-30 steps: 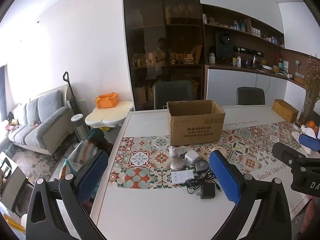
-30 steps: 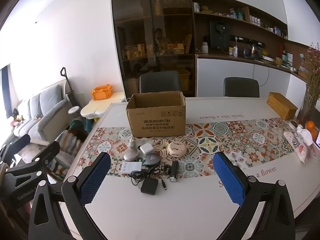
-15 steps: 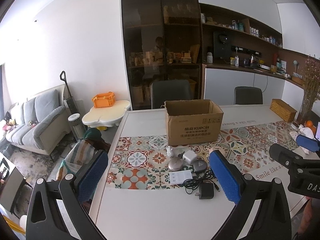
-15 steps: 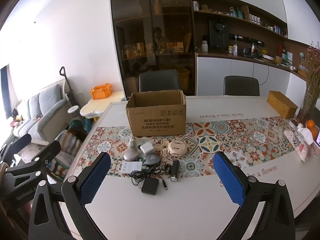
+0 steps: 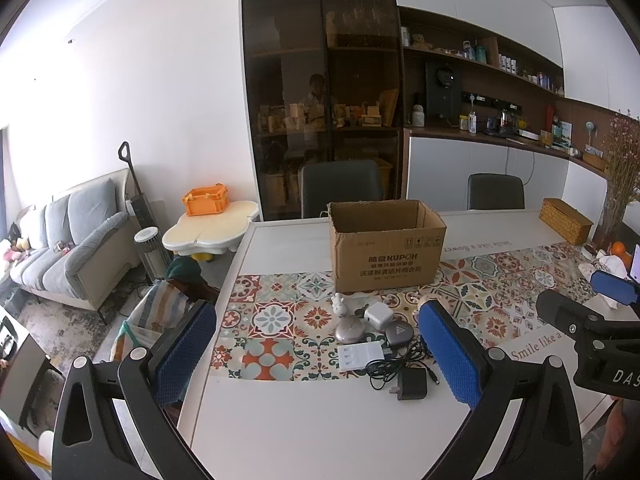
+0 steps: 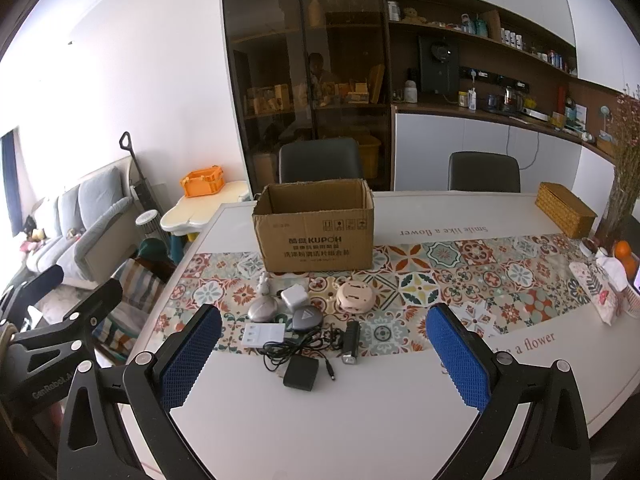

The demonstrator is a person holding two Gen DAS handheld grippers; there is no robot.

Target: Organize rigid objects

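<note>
An open cardboard box (image 6: 316, 228) stands on the patterned runner; it also shows in the left wrist view (image 5: 386, 248). In front of it lie several small items: a white figurine (image 6: 264, 283), a white charger cube (image 6: 294, 297), a silver round case (image 6: 262, 309), a grey triangle-marked puck (image 6: 306, 318), a beige round device (image 6: 355, 297), a white flat card (image 6: 264, 334), a black adapter with cable (image 6: 301, 372) and a small black flashlight (image 6: 351, 342). My right gripper (image 6: 324, 356) is open above the near table edge. My left gripper (image 5: 316, 352) is open, left of the pile.
A wicker box (image 6: 566, 210) sits at the far right. A floral pouch (image 6: 596, 296) and oranges (image 6: 624, 254) lie at the right edge. Two chairs (image 6: 320, 160) stand behind the table (image 6: 360, 420). A sofa (image 5: 72, 240) and a low cream table (image 5: 212, 228) are to the left.
Both views have shifted slightly; the grippers stay open and nothing on the table has moved.
</note>
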